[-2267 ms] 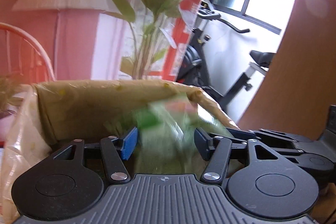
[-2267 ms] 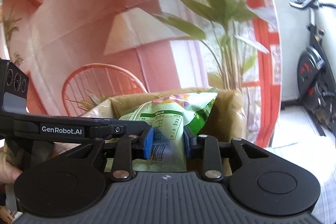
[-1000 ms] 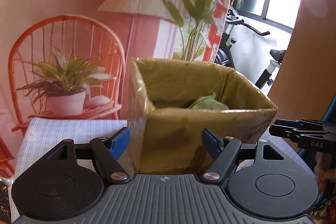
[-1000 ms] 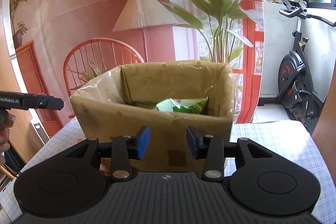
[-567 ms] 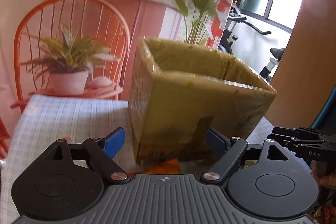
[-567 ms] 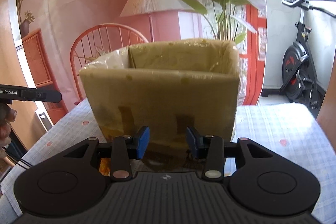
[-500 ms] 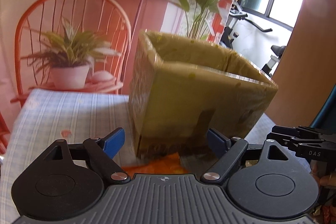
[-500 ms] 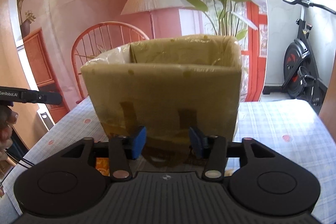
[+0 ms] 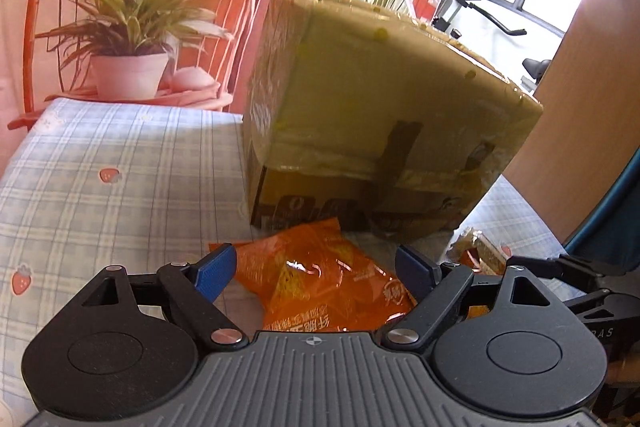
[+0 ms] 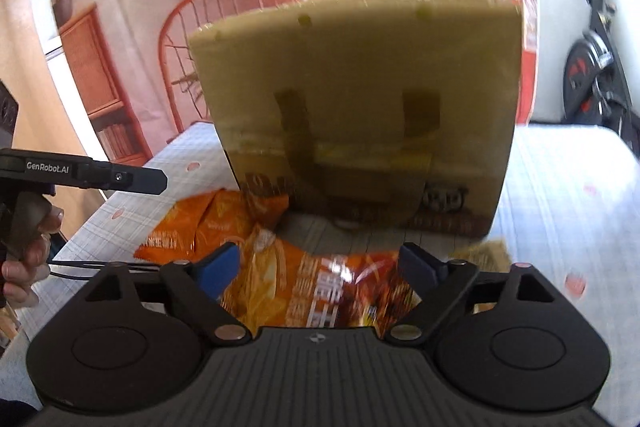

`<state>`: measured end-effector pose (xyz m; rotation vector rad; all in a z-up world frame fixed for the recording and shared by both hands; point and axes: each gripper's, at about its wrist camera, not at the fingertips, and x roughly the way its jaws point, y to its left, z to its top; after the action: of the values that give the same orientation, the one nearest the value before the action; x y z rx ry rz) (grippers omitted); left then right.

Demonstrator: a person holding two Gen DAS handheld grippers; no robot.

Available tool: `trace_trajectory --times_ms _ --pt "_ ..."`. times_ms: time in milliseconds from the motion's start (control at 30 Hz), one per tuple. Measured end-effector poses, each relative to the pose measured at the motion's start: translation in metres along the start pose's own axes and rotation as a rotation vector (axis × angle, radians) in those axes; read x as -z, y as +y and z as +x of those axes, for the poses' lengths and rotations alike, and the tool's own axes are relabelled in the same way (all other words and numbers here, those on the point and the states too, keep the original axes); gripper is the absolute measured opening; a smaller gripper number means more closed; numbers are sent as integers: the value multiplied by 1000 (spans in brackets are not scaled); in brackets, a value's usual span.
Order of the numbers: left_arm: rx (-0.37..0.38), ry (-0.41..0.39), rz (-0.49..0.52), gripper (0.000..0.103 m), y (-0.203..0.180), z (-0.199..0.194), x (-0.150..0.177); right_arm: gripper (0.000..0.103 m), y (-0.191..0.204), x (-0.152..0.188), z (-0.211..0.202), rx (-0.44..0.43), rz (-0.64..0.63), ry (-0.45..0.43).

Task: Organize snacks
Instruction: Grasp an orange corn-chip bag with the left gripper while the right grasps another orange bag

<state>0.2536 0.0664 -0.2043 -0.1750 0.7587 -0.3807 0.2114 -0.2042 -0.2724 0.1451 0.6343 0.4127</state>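
A pale checked tablecloth dotted with strawberries carries a tall plastic-lined cardboard box. Glossy, crinkled orange snack bags lie before it. The left gripper gapes over one; the right gripper, jaws just opened, straddles another.

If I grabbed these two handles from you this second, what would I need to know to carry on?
Left gripper: open, empty, an orange snack bag lying between its fingers.
Right gripper: jaws have just been opening, nothing held, poised over another orange chip bag.
Both bags lie on the checked tablecloth in front of the lined cardboard box; a third orange bag and a small brownish packet lie nearby.
Box contents are hidden from here.
Left: pick up these snacks and drop them in the box.
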Motion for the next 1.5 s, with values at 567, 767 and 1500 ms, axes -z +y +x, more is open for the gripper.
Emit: trace_trajectory --times_ms 567,767,1500 --pt "7 50 -68 89 11 24 7 91 4 18 33 37 44 80" --pt "23 46 -197 90 23 39 8 81 5 17 25 55 3 36" --pt "8 -19 -216 68 8 46 24 79 -10 20 29 8 100 6"
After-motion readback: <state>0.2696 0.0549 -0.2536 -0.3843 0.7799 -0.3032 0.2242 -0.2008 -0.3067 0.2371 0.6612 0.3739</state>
